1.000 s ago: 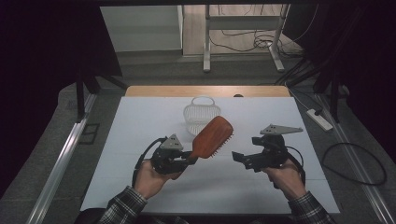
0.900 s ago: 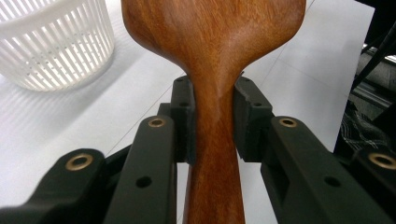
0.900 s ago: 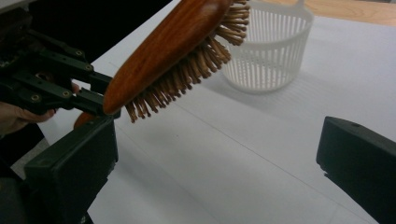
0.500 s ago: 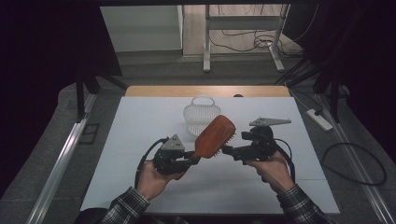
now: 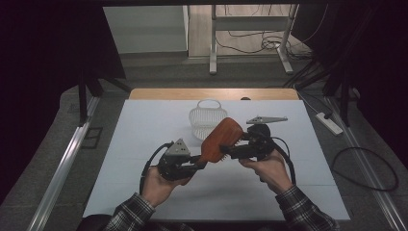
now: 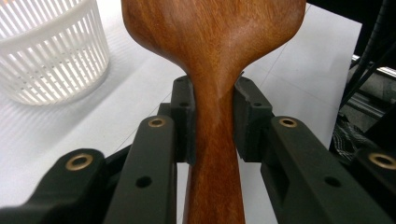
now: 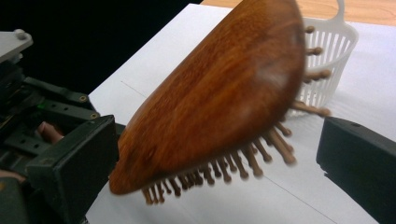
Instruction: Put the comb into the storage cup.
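Wooden hairbrush (image 5: 220, 139), one, white basket (image 5: 206, 118), one, two grippers

We see a white slotted basket (image 5: 207, 120) with a loop handle standing upright toward the far side of the white table (image 5: 144, 139). Beyond the table, cables (image 5: 250, 41) lie on the floor, and a power strip (image 5: 329, 123) sits just right of it.

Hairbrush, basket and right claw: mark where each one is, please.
hairbrush (image 5: 220, 139), high view, on its wooden back.
basket (image 5: 201, 119), high view, on its slatted wall.
right claw (image 7: 212, 163), right gripper view, midway between its open jaws, which flank the brush head.
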A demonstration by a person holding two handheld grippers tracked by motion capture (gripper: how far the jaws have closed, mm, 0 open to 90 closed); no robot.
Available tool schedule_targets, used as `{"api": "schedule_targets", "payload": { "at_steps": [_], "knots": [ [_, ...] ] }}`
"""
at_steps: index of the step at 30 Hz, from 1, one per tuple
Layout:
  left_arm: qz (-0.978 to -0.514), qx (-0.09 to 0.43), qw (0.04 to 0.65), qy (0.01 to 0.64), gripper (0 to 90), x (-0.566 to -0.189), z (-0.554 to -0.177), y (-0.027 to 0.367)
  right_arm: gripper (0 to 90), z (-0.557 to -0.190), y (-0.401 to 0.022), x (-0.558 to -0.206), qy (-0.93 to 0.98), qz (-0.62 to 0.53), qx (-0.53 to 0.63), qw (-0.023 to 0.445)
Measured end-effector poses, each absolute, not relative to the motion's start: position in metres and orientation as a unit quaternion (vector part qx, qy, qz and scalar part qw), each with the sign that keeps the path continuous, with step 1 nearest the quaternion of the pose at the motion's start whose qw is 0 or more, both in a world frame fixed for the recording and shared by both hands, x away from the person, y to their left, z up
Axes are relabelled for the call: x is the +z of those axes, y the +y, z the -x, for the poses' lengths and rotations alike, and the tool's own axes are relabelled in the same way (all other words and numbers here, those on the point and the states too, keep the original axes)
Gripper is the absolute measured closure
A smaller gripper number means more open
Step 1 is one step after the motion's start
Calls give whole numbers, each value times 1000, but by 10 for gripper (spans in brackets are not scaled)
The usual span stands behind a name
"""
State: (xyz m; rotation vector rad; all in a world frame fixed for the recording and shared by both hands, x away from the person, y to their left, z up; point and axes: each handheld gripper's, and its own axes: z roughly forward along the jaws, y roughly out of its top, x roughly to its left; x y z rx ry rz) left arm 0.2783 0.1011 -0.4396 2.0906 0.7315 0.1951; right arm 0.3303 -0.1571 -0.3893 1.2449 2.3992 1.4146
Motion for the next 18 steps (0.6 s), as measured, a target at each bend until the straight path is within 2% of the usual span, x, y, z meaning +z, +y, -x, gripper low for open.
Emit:
{"api": "schedule_targets", "payload": {
  "at_steps": [6, 11, 18],
  "knots": [
    [-841, 80, 446, 296, 723, -439, -278, 102, 7, -335, -150, -393, 783, -411, 465, 35],
    [-840, 84, 447, 295, 723, -439, -278, 101, 48, -339, -145, -394, 776, -416, 474, 26],
    [-842, 82, 445, 294, 723, -440, -278, 99, 220, -342, -141, -396, 765, -422, 487, 8]
  ]
}}
